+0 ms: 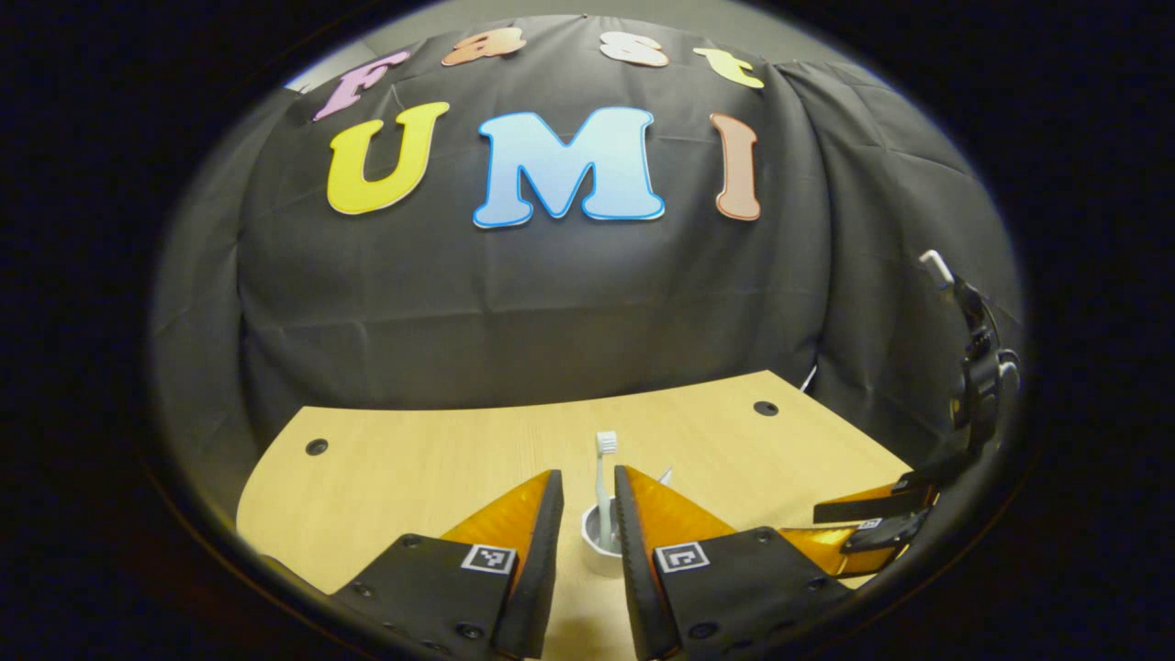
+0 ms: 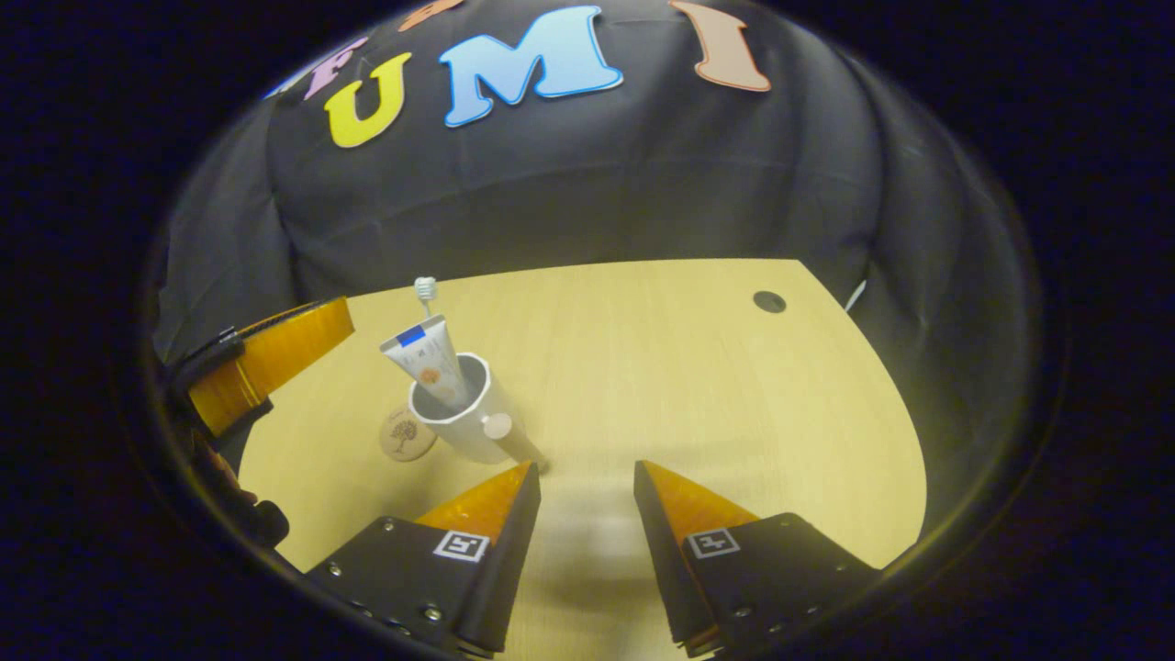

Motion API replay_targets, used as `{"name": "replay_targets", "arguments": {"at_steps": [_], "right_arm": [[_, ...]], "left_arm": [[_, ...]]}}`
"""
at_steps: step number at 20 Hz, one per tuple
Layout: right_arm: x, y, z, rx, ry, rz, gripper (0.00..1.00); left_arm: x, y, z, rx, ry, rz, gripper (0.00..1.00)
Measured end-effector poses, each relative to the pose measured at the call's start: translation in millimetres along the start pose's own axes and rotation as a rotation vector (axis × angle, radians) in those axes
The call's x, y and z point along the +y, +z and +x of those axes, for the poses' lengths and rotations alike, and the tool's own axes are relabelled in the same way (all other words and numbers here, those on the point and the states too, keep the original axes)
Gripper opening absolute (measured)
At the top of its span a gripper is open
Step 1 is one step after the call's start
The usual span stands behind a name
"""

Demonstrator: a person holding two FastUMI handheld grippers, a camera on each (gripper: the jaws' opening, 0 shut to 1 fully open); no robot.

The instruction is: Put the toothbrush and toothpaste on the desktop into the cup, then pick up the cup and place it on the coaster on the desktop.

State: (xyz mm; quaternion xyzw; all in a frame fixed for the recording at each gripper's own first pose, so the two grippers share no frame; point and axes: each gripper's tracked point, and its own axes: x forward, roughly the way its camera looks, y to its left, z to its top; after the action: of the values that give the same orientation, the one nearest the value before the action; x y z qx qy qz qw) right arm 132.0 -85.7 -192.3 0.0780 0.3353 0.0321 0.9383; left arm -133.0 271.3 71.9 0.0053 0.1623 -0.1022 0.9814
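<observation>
Loaded: toothbrush (image 2: pixel 425 292) and toothpaste (image 2: pixel 424 359) are standing in the cup (image 2: pixel 473 424).
Left: the cup is sitting beside the coaster (image 2: pixel 407 435).
Left tongs (image 1: pixel 588 514): narrowly straddling the cup, grip uncertain.
Right tongs (image 2: pixel 586 477): gaping empty.

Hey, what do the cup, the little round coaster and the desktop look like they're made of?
Cup: white, smooth, faintly glossy, likely ceramic or hard plastic; can't tell which. Coaster: pale tan disc with a printed tree, looks like wood or cork. Desktop: light wood grain, matte, probably laminate over board.
</observation>
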Motion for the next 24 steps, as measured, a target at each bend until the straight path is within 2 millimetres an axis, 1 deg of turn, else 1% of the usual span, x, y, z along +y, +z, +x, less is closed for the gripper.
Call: {"name": "replay_targets", "arguments": {"at_steps": [2, 3, 4, 5, 6, 7, 9, 10, 11, 15, 17, 18, 19, 22, 24], "right_arm": [[7.1, 4.7, 4.2, 0.023, 0.032, -0.047, 0.63], [9.8, 8.9, 6.7, 0.033, 0.047, -0.075, 0.64], [12.6, 11.8, 10.0, 0.045, 0.062, -0.105, 0.63], [16.2, 13.6, 12.0, 0.059, 0.077, -0.134, 0.63], [20.5, 14.2, 13.8, 0.075, 0.093, -0.162, 0.64], [24.4, 15.4, 16.2, 0.090, 0.108, -0.193, 0.63], [32.0, 14.2, 22.7, 0.131, 0.138, -0.270, 0.63], [35.6, 12.5, 26.1, 0.153, 0.152, -0.312, 0.63], [38.5, 14.2, 27.7, 0.169, 0.165, -0.350, 0.63], [47.2, 19.5, 39.1, 0.228, 0.199, -0.451, 0.63], [49.5, 19.0, 44.1, 0.270, 0.210, -0.498, 0.63], [51.0, 17.0, 48.3, 0.292, 0.216, -0.523, 0.63], [46.8, 7.2, 46.6, 0.311, 0.220, -0.545, 0.63], [50.8, -1.2, 56.1, 0.367, 0.236, -0.596, 0.63], [51.3, -2.5, 59.6, 0.393, 0.233, -0.638, 0.63]], "left_arm": [[4.2, -1.0, -5.3, -0.002, -0.010, -0.011, 0.43], [8.7, -1.3, -8.2, -0.002, -0.006, -0.011, 0.51], [14.0, -1.3, -10.5, -0.004, 0.003, -0.009, 0.55], [19.9, -1.9, -12.8, -0.003, 0.013, -0.007, 0.59], [23.7, -2.7, -15.1, -0.002, 0.019, -0.010, 0.59], [28.3, -4.1, -17.4, 0.001, 0.029, -0.010, 0.65], [36.6, -6.7, -21.5, 0.006, 0.042, -0.013, 0.71], [39.6, -7.6, -24.1, 0.008, 0.049, -0.012, 0.77], [43.4, -9.1, -27.4, 0.008, 0.058, -0.011, 0.87], [57.2, -15.0, -40.8, 0.015, 0.089, -0.007, 0.89], [63.7, -18.8, -48.2, 0.020, 0.099, -0.007, 0.90], [67.4, -21.9, -52.3, 0.023, 0.104, -0.010, 0.90], [71.8, -24.0, -56.4, 0.028, 0.112, -0.010, 0.89], [85.1, -29.7, -66.3, 0.039, 0.131, -0.008, 0.90], [93.8, -33.2, -74.1, 0.046, 0.149, -0.008, 0.90]]}}
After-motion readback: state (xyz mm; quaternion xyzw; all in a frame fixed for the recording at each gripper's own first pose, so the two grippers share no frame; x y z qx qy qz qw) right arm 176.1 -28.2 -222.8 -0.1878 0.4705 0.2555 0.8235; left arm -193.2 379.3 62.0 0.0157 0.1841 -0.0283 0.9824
